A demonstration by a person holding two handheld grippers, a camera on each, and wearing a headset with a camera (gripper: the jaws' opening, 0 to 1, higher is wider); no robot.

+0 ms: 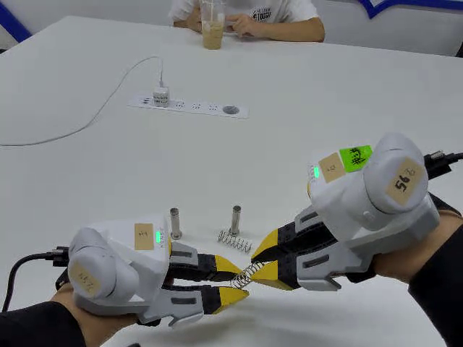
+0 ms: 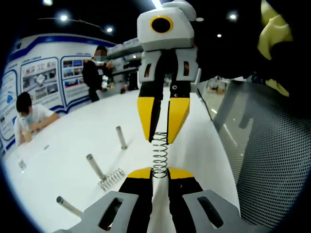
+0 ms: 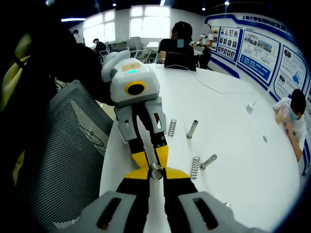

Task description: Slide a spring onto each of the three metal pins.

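I am working over a wide white table [image 1: 325, 94], with a grey mesh chair [image 3: 68, 145] at its near edge in the right gripper view. A seated person [image 1: 249, 18] leans on the far edge behind a cup [image 1: 213, 25] of pale drink. The left gripper [image 1: 237, 280] sits near left and the right gripper [image 1: 258, 264] near right, their yellow tips pointing at each other just above the tabletop. Between them hangs the held spring [image 1: 248, 275]. My left jaws are pressed in on one end of it, and my right jaws pinch the other end, so the coil bridges the gap from tip to tip. In the left gripper view it runs straight from my own tips up to the opposite ones. Far left on the table lies a white power strip [image 1: 189, 105] with a charger [image 1: 160, 95] plugged in and a cable [image 1: 87, 123] curving off to the left. Just beyond the grippers two metal pins stand upright, the left pin [image 1: 174, 223] and the right pin [image 1: 236, 219], a little apart. A third pin [image 2: 68, 206] shows in the left gripper view. A loose spring [image 1: 234, 241] lies on its side on the table by the base of the right pin. In the right gripper view a second loose spring [image 3: 171, 127] lies just beside a pin.
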